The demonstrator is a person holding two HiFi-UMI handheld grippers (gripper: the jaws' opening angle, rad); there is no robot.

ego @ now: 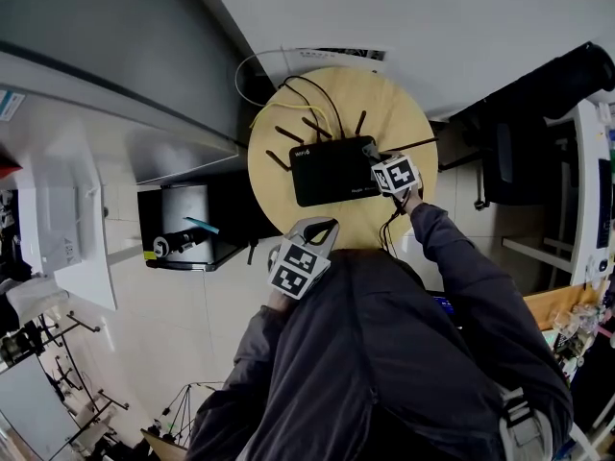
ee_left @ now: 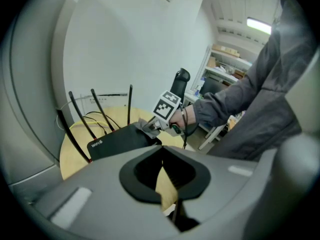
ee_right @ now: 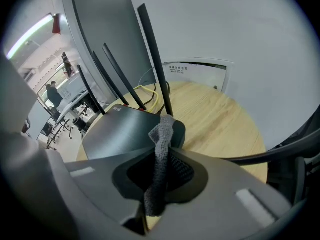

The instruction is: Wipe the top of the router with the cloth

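Holding the grey cloth (ee_right: 161, 151) pinched between its jaws, your right hand-held gripper (ee_right: 166, 134) sat at the right end of the black router (ego: 332, 169). The free end of the cloth poked up past the jaw tips, right over the router's near corner. Whether it actually pressed on the top could not be told from either view. The router lay flat near the middle of the round wooden table (ego: 389, 104), with its thin black antennas (ee_right: 152, 59) rising along the far edge. A yellow cable (ego: 322, 121) and some black ones trailed off behind it toward the wall.

Your left hand-held gripper (ego: 327, 224) hung over the table's near edge, just short of the router and apart from it. Its jaw tips met with nothing between them, and only a sliver of the tabletop showed through the gap behind the tips. From the left gripper view, your right hand (ee_left: 180, 121) and its marker cube (ee_left: 166, 105) stood just above the router's end.
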